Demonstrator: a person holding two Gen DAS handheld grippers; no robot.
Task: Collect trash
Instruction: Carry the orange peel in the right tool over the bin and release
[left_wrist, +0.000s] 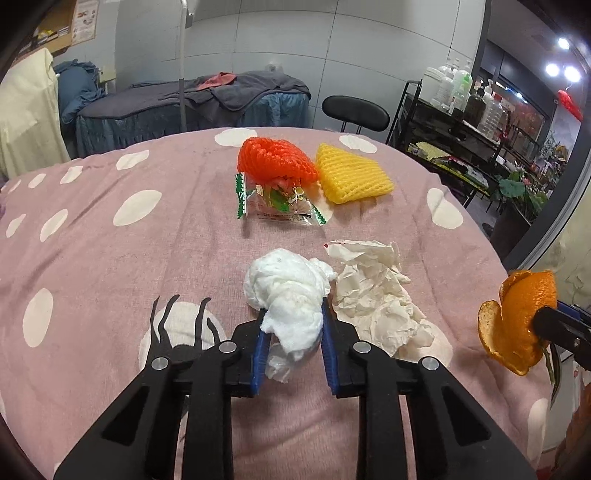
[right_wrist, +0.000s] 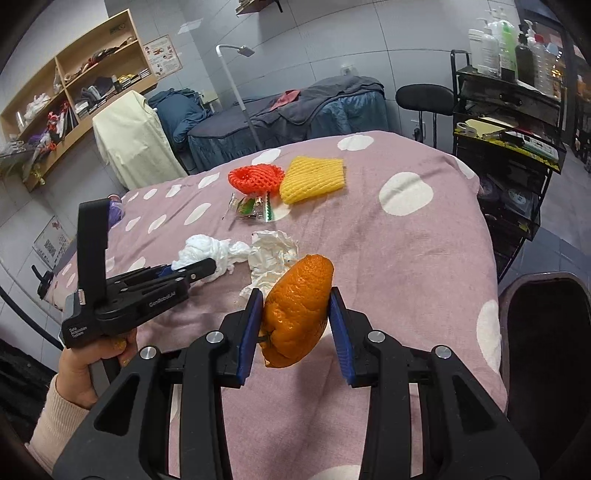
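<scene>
The left gripper (left_wrist: 291, 332) is closed on a crumpled white tissue wad (left_wrist: 288, 295) low over the pink spotted blanket (left_wrist: 110, 277); the right gripper (right_wrist: 295, 325) pinches a curled orange peel (right_wrist: 297, 314) in the air. The crumpled cream paper (left_wrist: 373, 295), touching the wad at its three o'clock, may snag and drag along. The peel is held by a thin wall and could slip.

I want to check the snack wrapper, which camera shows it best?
The left wrist view: the clear snack wrapper lies large and unobstructed below the red foam net. The right wrist view shows it small and far away.
</scene>
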